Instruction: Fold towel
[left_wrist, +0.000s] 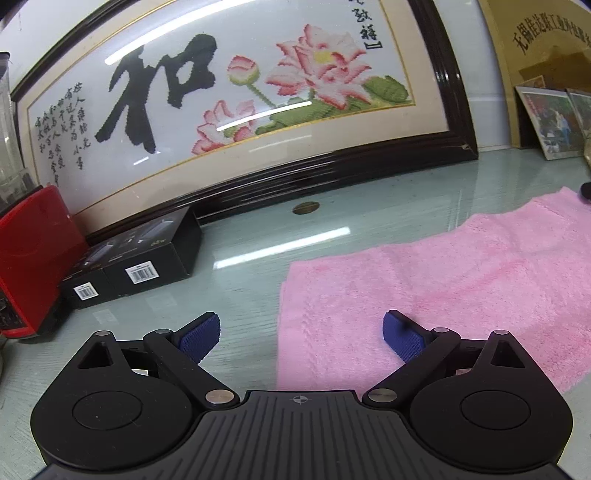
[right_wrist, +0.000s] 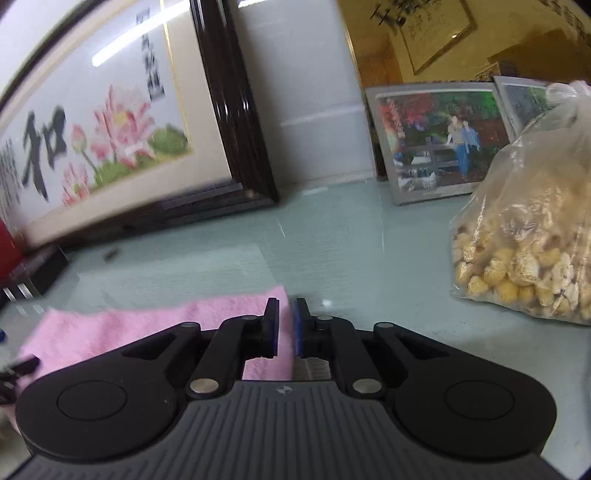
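The pink towel (left_wrist: 443, 288) lies spread flat on the glass worktop (left_wrist: 251, 236), one layer, its near left corner right under the left gripper (left_wrist: 301, 336). That gripper hangs with its jaws wide apart, the left blue pad (left_wrist: 201, 338) over bare glass, the right pad over the towel's edge zone, gripping nothing.

Over to the right wrist view: the right gripper (right_wrist: 285, 328) sits at the towel's (right_wrist: 147, 332) far right corner with its jaws drawn close, only a narrow slot between the pads. Pink cloth shows in and behind that slot, but whether the pads actually pinch the cloth, I cannot tell.

Behind the towel, a big framed embroidery (left_wrist: 229, 96) of lotus flowers leans at the back of the worktop. Two black boxes (left_wrist: 140, 258) sit at the left beside a red appliance (left_wrist: 33, 258). On the right, a framed photo (right_wrist: 436, 144) stands well apart from the towel, and a clear bag (right_wrist: 528, 229) of yellowish pieces rests near it.
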